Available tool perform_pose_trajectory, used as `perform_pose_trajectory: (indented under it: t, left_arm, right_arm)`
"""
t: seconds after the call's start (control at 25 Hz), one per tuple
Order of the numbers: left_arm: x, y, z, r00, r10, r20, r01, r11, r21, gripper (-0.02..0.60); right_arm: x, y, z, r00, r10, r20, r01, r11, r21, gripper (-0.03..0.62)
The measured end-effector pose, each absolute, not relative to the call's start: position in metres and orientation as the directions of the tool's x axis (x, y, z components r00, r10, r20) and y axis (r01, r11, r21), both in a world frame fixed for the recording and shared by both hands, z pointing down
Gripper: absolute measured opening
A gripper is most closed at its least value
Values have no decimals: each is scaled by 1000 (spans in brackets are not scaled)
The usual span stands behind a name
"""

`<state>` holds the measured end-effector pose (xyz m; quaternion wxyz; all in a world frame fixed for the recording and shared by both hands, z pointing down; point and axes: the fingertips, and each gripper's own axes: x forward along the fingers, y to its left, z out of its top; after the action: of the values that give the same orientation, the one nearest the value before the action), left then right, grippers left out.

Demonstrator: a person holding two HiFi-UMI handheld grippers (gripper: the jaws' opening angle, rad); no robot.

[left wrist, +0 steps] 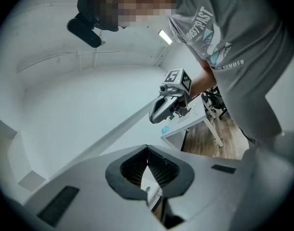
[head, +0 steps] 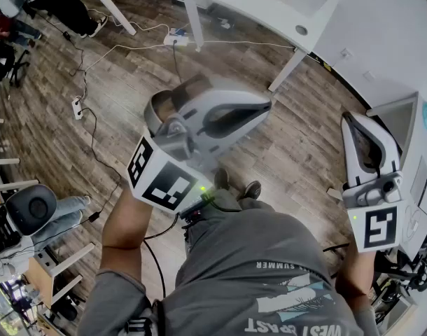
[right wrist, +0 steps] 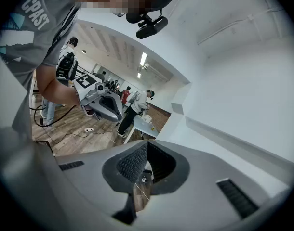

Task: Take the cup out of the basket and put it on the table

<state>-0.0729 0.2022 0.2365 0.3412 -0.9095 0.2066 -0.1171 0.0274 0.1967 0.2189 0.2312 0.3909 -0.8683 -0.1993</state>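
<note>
- Nearest: left gripper (head: 266,108) and right gripper (head: 353,120). Jaw state?
- Both sets of jaws pressed together, nothing pinched. Raised over wooden floor (head: 297,152).
- Cup and basket position?
- Not shown in any view. Bearing from jaws, long axis, nearer gripper: cannot tell.
- Next move?
- Probably locate basket first. Check toward white table (head: 283,9) ahead.

Head cam: on person's head, facing steeply down; floor (head: 129,82) far below, shirt (head: 269,257) close.
L cam: on left gripper (head: 264,108), along its jaws, tilted up at wall (left wrist: 65,109).
R cam: on right gripper (head: 351,120), along its jaws, facing across room.
Shared: all 3 see shirt + floor; each gripper cam sees the other gripper.
</note>
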Motion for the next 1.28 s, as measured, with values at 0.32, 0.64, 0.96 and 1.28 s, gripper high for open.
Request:
perform_pose_trajectory:
  t: [0.32, 0.64, 0.96, 1.28]
  left_arm:
    - [-73, 201, 237, 889, -451, 71, -294, -684, -667, 9]
    - [-75, 200, 238, 897, -437, 73, -283, -691, -665, 9]
    - [-77, 195, 247, 900, -426, 95, -260, -698, -667, 9]
    - [-80, 187, 254, 911, -403, 93, -245, -707, -663, 9]
  right_arm:
    - [29, 197, 221, -578, -777, 251, -593, 611, 525, 11]
    - [28, 198, 224, -561, -789, 250, -614, 600, 514, 11]
    - [26, 193, 225, -568, -794, 219, -661, 598, 454, 11]
    - [20, 185, 225, -548, -813, 195, -677, 568, 468, 11]
